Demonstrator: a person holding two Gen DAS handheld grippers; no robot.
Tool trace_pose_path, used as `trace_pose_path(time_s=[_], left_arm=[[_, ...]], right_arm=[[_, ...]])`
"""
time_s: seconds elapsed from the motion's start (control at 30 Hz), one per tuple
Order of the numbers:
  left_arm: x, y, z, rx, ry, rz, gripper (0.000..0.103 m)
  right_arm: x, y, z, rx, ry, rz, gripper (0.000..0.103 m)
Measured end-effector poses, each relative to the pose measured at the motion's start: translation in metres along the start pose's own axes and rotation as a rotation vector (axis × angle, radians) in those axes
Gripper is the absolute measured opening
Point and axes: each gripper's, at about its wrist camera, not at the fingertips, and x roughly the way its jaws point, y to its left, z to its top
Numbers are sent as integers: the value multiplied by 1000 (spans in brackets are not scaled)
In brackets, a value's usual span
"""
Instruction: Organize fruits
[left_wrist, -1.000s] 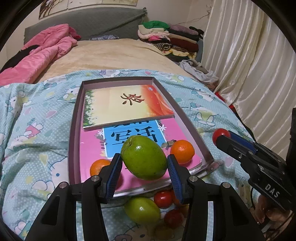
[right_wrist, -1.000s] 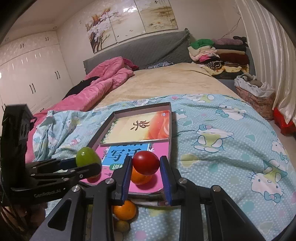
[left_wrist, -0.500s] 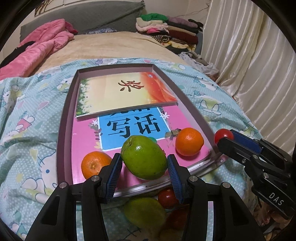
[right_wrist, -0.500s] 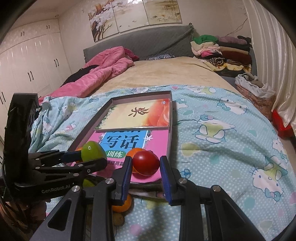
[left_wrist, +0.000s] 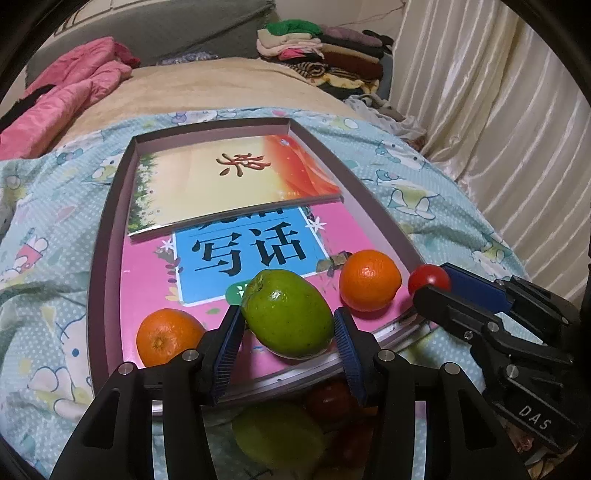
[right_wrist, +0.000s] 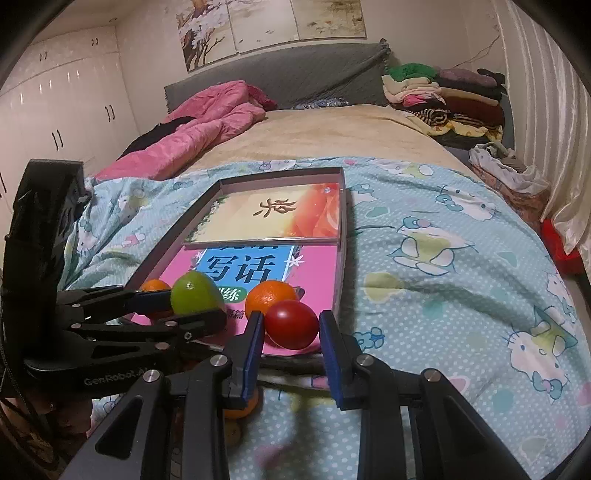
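Two round oranges (left_wrist: 369, 279) sat in shallow purple-rimmed box (left_wrist: 110, 206); left claw (left_wrist: 287, 345) gripped oval green fruit (left_wrist: 288, 314), right claw (right_wrist: 291, 343) gripped small red tomato (right_wrist: 291, 324); more fruit waited on bed.

Shallow box (left_wrist: 110, 236) on bed: two books cover floor, far book (left_wrist: 229, 184) overlaps pink book (left_wrist: 258, 254). Far half of box bare of fruit, open from above. Near end crowded: left orange (left_wrist: 166, 338) by left wall, right orange (left_wrist: 369, 280) near right wall. Left tool (left_wrist: 288, 334) with green fruit (left_wrist: 288, 314) fills gap between oranges. Right tool (right_wrist: 291, 339) with red fruit (right_wrist: 291, 324) at near right corner, just beside right orange. Loose fruit (left_wrist: 277, 432) crowds bedspread before box. Bedspread (right_wrist: 461, 280) right of box clear.
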Motion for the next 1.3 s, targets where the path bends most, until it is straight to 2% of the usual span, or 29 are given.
trace_pose_path(time_s=[0.47, 1.03, 1.3], left_arm=[[2, 5, 2, -1, 21, -42, 52], [3, 5, 3, 6, 22, -50, 52], [3, 6, 3, -3, 22, -55, 52]], right_arm=[[8, 2, -1, -5, 11, -11, 31], [10, 6, -2, -13, 17, -18, 31], [6, 4, -1, 0, 0, -15, 36]])
